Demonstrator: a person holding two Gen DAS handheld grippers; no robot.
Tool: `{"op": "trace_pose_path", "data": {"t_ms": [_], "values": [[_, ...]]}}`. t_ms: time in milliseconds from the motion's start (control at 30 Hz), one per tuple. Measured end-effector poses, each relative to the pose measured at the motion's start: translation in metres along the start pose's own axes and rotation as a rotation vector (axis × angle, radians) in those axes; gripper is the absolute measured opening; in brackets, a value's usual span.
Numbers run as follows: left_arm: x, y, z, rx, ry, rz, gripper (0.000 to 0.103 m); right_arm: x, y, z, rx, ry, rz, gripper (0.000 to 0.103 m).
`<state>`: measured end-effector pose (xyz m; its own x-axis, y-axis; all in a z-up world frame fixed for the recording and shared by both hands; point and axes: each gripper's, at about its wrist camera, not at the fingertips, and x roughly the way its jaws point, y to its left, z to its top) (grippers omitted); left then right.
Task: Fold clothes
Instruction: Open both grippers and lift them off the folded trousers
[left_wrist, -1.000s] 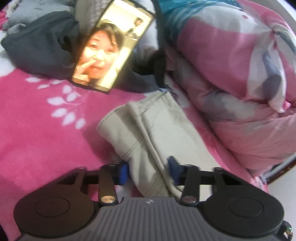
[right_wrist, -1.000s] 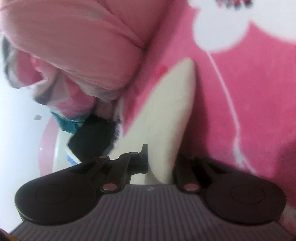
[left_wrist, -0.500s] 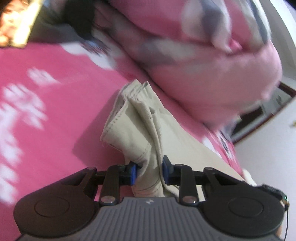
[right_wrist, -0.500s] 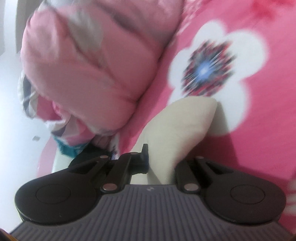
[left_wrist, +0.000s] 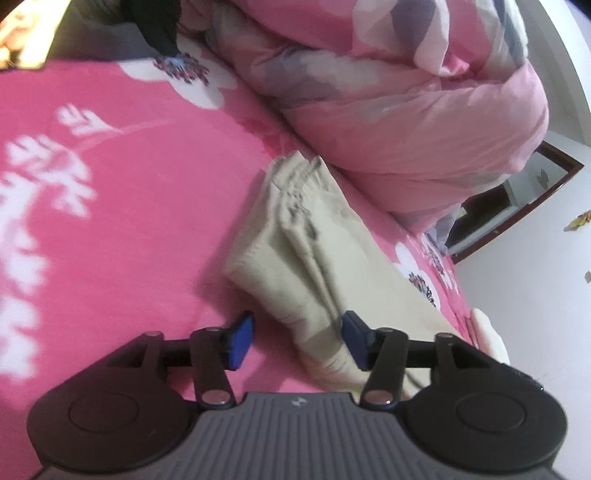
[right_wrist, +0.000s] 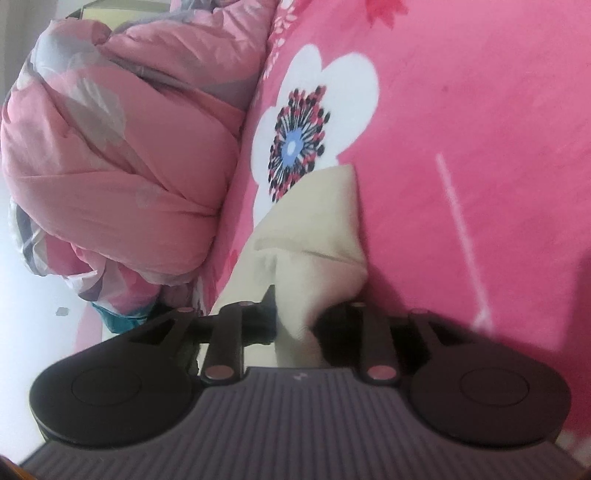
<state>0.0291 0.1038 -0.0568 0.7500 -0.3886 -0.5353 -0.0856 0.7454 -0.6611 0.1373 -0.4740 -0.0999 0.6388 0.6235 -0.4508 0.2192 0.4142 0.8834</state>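
Left tool (left_wrist: 297, 339) first: its blue pads (left_wrist: 240, 345) stand apart and the jaws are opening, with the folded edge of the beige trousers (left_wrist: 314, 251) lying between them; the left pad is clear of the cloth, the right one sits at its edge. The trousers lie folded on the pink flowered bedsheet (left_wrist: 129, 184), gathered waistband at the far end, just beside the rumpled pink duvet (left_wrist: 406, 110) heaped on the right. At the top left corner there's a bright blurred patch, too smeared to name, with a dark garment (left_wrist: 159, 26) beside it.

Over to the right tool (right_wrist: 297, 321): its jaws are opening too, a fold of the beige trousers (right_wrist: 317, 236) running up between the black fingers (right_wrist: 266, 317). Whether the pads are pressing the cloth, I cannot tell. Here the duvet (right_wrist: 122, 166) bulges on the left, and the trousers' tip overlaps a big white flower (right_wrist: 314, 122) printed on the bedsheet (right_wrist: 480, 129).
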Motion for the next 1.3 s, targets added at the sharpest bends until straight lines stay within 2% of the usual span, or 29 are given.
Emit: {"op": "trace_pose_path", "data": {"t_ms": [133, 167, 200, 300, 400, 500, 633, 700, 767, 867, 967, 1067, 1133, 1200, 1300], "values": [[-0.034, 0.007, 0.008, 0.064, -0.09, 0.084, 0.061, -0.016, -0.002, 0.006, -0.012, -0.018, -0.013, 0.036], [-0.042, 0.006, 0.011, 0.091, -0.12, 0.1, 0.061, -0.02, -0.003, 0.008, -0.015, -0.033, -0.021, 0.044], [-0.048, 0.003, 0.015, 0.119, -0.147, 0.102, 0.061, -0.024, -0.004, 0.011, -0.018, -0.048, -0.03, 0.048], [-0.055, -0.014, 0.026, 0.205, -0.197, 0.066, 0.061, -0.031, -0.01, 0.02, 0.001, -0.088, -0.03, 0.049], [-0.037, -0.037, 0.035, 0.279, -0.166, -0.007, 0.061, -0.023, -0.017, 0.032, 0.037, -0.073, -0.045, 0.049], [-0.002, -0.06, 0.039, 0.325, -0.095, -0.049, 0.061, -0.008, -0.01, 0.043, 0.026, -0.04, -0.054, 0.049], [0.044, -0.075, 0.032, 0.374, -0.032, -0.034, 0.06, 0.012, 0.007, 0.052, -0.04, 0.023, -0.093, 0.048], [0.057, -0.075, 0.025, 0.394, -0.021, 0.001, 0.06, 0.02, 0.021, 0.052, -0.103, 0.046, -0.131, 0.041], [0.062, -0.072, 0.02, 0.412, -0.021, 0.025, 0.059, 0.021, 0.037, 0.048, -0.177, 0.031, -0.163, 0.03], [0.062, -0.068, 0.017, 0.419, -0.026, 0.025, 0.059, 0.011, 0.066, 0.031, -0.322, -0.041, -0.16, 0.029], [0.062, -0.066, 0.016, 0.425, -0.03, 0.026, 0.059, 0.001, 0.096, -0.001, -0.557, -0.133, -0.171, 0.029], [0.066, -0.067, 0.018, 0.434, -0.029, 0.033, 0.059, 0.003, 0.114, -0.028, -0.774, -0.207, -0.261, 0.031], [0.068, -0.068, 0.018, 0.439, -0.028, 0.04, 0.059, 0.004, 0.115, -0.032, -0.838, -0.247, -0.323, 0.031], [0.068, -0.07, 0.018, 0.441, -0.027, 0.047, 0.059, -0.001, 0.105, -0.022, -0.778, -0.283, -0.331, 0.032], [0.07, -0.07, 0.017, 0.448, -0.025, 0.054, 0.059, -0.022, 0.071, 0.009, -0.498, -0.266, -0.253, 0.042]]}}
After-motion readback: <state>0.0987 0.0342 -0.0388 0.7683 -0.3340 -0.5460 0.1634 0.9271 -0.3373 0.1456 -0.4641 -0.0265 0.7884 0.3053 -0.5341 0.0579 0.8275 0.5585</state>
